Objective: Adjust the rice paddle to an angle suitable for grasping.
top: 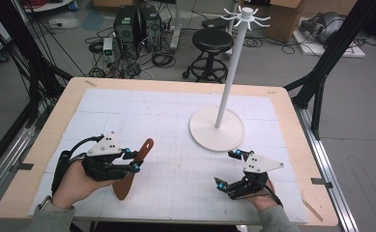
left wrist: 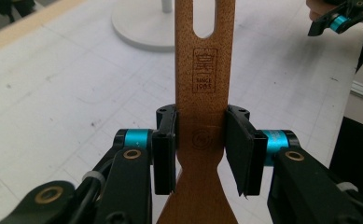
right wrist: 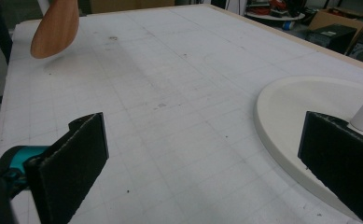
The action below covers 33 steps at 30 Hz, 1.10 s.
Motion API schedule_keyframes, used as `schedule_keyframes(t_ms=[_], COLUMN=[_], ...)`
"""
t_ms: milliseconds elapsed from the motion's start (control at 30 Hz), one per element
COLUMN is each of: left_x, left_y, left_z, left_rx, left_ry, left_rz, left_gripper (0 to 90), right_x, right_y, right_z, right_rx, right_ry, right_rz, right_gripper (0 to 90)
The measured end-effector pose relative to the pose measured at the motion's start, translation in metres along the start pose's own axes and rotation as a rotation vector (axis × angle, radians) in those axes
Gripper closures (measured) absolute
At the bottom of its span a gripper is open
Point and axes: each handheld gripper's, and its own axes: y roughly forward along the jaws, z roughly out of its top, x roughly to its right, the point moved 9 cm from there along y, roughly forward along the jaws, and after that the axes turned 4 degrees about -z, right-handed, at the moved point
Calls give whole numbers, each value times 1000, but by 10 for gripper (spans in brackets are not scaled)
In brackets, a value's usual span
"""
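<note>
White gridded mat (top: pixel 176 121) on wooden table (top: pixel 292 145), cables, stool (top: pixel 212 41) behind

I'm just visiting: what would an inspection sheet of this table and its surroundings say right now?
Surface: white gridded mat on a wooden table, lightly smudged.
Job's things: wooden spatula with a slotted handle; white hook stand on a round base.
Clutter: thin wooden stick at the table's right edge.
Grippers: left gripper clamped on the spatula's neck, holding it off the mat; right gripper open, near the stand's base.
Cables: tangled on the floor behind the table.
Surroundings: black stool, computer towers, cardboard boxes.
</note>
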Motion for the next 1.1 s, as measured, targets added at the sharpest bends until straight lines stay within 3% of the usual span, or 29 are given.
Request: schedule_keyframes(t_ms=[300, 700, 1100], left_x=[1, -1, -1], left_y=[-5, -2, -2], left_z=[7, 13, 4], left_rx=[68, 154, 164], left_ry=[4, -26, -45], left_rz=[-20, -47, -43], left_gripper=[650, 651, 651], right_x=[0, 3, 3], right_y=[0, -1, 2], right_z=[0, 0, 2], right_rx=[1, 10, 9], right_ry=[-1, 8, 2], right_rz=[2, -1, 0], right_gripper=[0, 0, 0])
